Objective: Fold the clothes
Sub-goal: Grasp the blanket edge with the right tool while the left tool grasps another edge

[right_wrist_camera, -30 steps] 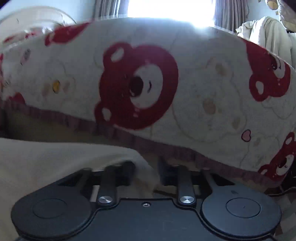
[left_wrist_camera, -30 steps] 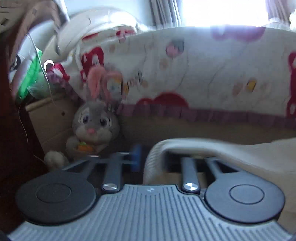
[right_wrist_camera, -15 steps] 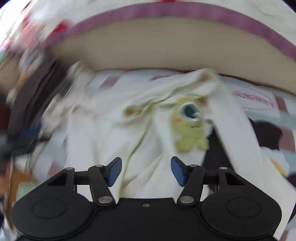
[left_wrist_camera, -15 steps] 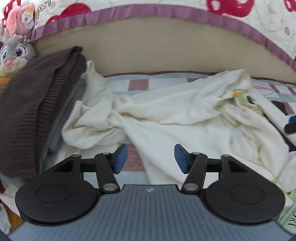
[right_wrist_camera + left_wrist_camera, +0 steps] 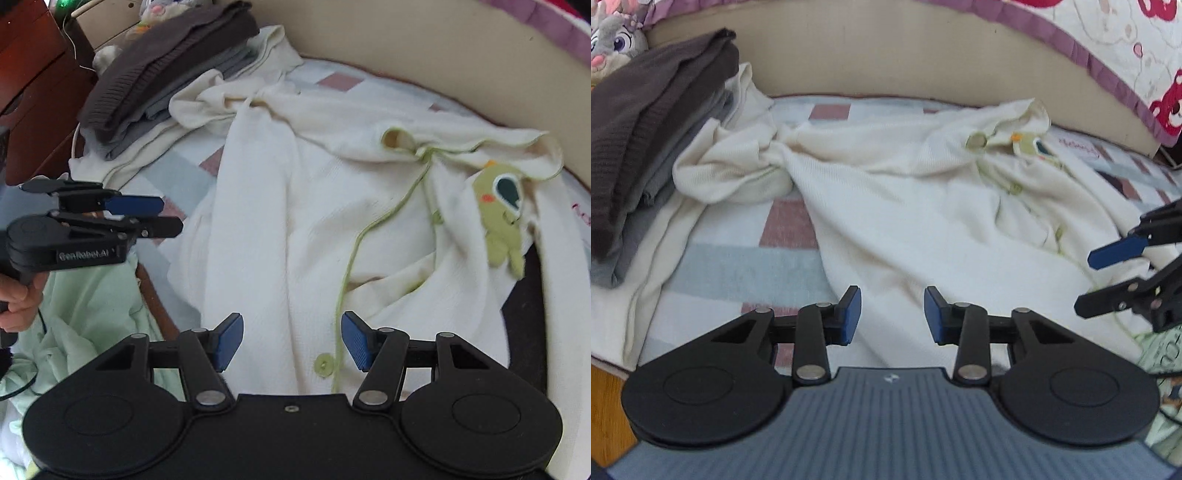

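A cream knit cardigan (image 5: 923, 221) with green trim lies crumpled across the checked blanket (image 5: 738, 266). Its green dinosaur patch (image 5: 498, 214) is at the right, and one sleeve is twisted toward the folded stack. My left gripper (image 5: 892, 310) hovers over the cardigan's near left edge. Its jaws are closing, the pads are still apart, and the cloth lies under the gap, not pinched. My right gripper (image 5: 291, 339) stands open just above the cardigan's (image 5: 295, 184) front, near a green button (image 5: 324, 365). Each gripper shows in the other's view: the right gripper (image 5: 1086, 284) and the left gripper (image 5: 168, 216).
A folded stack topped by a brown knit (image 5: 646, 103) sits at the back left, with grey pieces beneath. A plush rabbit (image 5: 613, 40) is behind it. A beige padded wall (image 5: 886, 55) bounds the far side. Pale green cloth (image 5: 92, 295) and a wooden cabinet (image 5: 29, 74) lie left.
Both views swung down from the bear-print quilt to the bed. Both grippers sank closer to the cardigan. The left jaws narrowed; the right jaws kept their width.
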Available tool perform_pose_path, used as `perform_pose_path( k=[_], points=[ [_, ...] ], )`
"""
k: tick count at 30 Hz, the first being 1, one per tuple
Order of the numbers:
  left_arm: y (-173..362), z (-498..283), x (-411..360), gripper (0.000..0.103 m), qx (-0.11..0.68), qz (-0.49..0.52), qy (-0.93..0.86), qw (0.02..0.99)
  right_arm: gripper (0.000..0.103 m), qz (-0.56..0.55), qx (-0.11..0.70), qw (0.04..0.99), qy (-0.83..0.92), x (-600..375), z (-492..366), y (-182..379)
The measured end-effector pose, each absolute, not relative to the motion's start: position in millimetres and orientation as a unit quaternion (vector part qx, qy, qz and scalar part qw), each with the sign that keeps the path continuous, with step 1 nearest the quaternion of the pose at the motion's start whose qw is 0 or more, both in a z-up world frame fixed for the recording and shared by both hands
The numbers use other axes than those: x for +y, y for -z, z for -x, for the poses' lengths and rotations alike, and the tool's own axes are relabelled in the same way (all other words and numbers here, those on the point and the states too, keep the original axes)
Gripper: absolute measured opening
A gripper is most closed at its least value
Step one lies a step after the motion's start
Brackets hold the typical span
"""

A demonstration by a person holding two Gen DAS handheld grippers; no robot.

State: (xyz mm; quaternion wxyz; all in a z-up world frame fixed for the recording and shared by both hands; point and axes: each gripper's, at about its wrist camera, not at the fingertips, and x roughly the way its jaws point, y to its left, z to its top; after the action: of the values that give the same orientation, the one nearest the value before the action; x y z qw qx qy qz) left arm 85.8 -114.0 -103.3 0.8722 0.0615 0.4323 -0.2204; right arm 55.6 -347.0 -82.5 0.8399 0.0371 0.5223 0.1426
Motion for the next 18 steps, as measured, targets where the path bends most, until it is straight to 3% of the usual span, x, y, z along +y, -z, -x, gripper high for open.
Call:
perform_pose_path(
  k=[9,10,11,18],
  points=[
    [112.3,-78.7,-121.8,0.037,0.444,-0.088,0.221,0.864,0.063,0.046,0.56,0.811,-0.163,-329.1,-50.5,112.4],
    [112.7,-78.8,-122.4,0.037,0.445,-0.088,0.221,0.863,0.042,0.048,0.558,0.812,-0.164,-330.3,-51.8,113.8],
    [112.9,-79.0,-122.9,0.037,0.445,-0.088,0.221,0.863,0.0,0.047,0.553,0.815,-0.164,-332.1,-53.4,113.8],
    [107.6,-75.6,-123.7,0.038,0.419,-0.082,0.233,0.874,0.001,-0.025,0.405,0.913,-0.047,-382.5,-54.4,65.3]
  ],
)
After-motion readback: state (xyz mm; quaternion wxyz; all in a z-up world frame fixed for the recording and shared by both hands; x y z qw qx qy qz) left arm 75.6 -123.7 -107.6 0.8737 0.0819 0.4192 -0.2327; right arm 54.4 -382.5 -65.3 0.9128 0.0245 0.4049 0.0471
